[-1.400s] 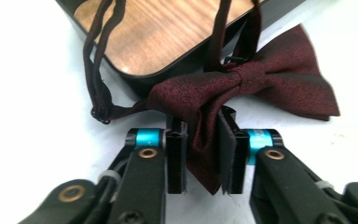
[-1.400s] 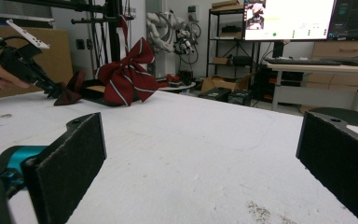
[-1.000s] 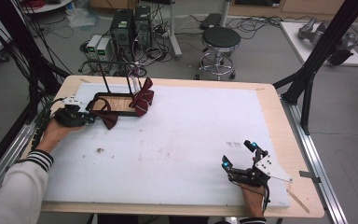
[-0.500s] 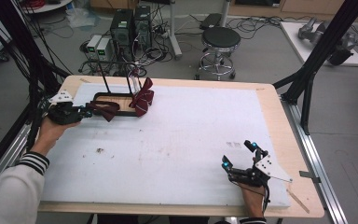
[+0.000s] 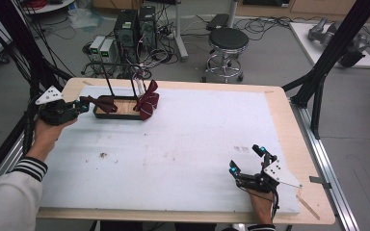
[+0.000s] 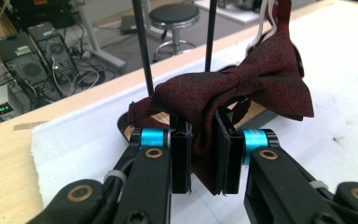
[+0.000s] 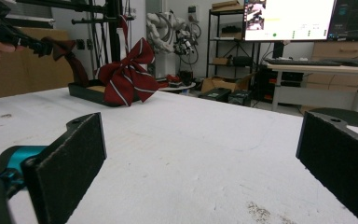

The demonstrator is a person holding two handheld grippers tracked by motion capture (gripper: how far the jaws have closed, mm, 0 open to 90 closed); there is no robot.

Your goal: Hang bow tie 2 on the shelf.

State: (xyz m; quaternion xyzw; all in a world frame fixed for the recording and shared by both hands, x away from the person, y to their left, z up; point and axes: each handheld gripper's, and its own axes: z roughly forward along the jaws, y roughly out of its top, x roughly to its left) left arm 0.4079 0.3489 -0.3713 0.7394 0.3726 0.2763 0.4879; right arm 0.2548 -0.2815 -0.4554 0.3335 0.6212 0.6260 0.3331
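My left gripper (image 5: 81,105) (image 6: 204,156) is shut on a dark maroon bow tie (image 6: 233,91) (image 5: 101,101), lifted clear of the mat at the far left. A striped red bow tie (image 5: 147,102) (image 7: 127,77) hangs on the black rack (image 5: 120,77) whose tray (image 5: 118,111) stands on the white mat. My right gripper (image 5: 246,160) (image 7: 205,163) rests near the front right of the mat, jaws wide open with nothing between them. The left gripper (image 7: 37,45) with the maroon tie (image 7: 67,51) is far off in the right gripper view.
A white foam mat (image 5: 183,144) covers the wooden table (image 5: 296,130). A stool (image 5: 228,41) and electronics boxes (image 5: 125,29) stand on the floor beyond the far edge. Black frame posts (image 5: 327,53) rise at both sides.
My left gripper has lifted and pulled leftward, away from the tray, carrying the maroon bow tie. The right gripper has stayed in place.
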